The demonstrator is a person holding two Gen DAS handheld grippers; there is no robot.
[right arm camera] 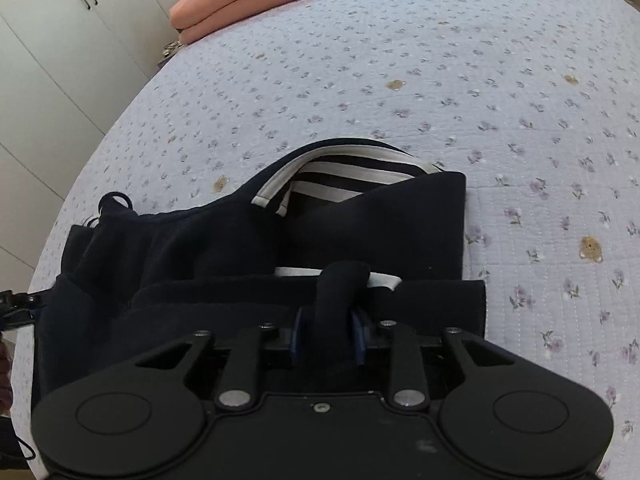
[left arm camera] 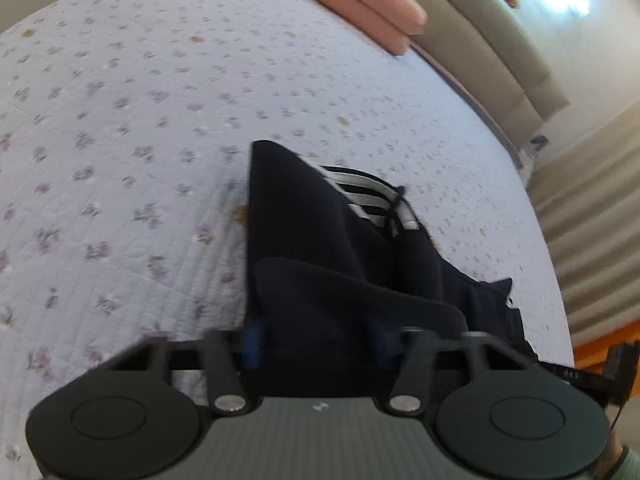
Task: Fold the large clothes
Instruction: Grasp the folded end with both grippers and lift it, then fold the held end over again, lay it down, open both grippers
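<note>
Lavender quilted bedspread (left arm camera: pixel 140 120) with small flower sprigs covers the bed, and a folded pink blanket (left arm camera: pixel 360 0) lies at its far edge below a beige padded headboard (left arm camera: pixel 500 52). From the left wrist view, the left gripper (left arm camera: pixel 316 340) tilts down over the near edge of a navy hoodie (left arm camera: pixel 320 240); a thick roll of the dark cloth fills the gap between its blue pads, which clamp it from both sides. The garment runs away from the tool across the bedspread, its striped black-and-white lining (left arm camera: pixel 368 200) and a drawstring showing at the far end.

From the right wrist view, the right gripper (right arm camera: pixel 328 340) also points steeply down, its narrow-set fingers (right arm camera: pixel 298 332) pinching an upright loop of navy fabric. The hoodie (right arm camera: pixel 380 224) lies partly folded crosswise, striped lining (right arm camera: pixel 344 172) exposed at the hood opening. White wardrobe doors (right arm camera: pixel 60 60) stand beyond the bed.
</note>
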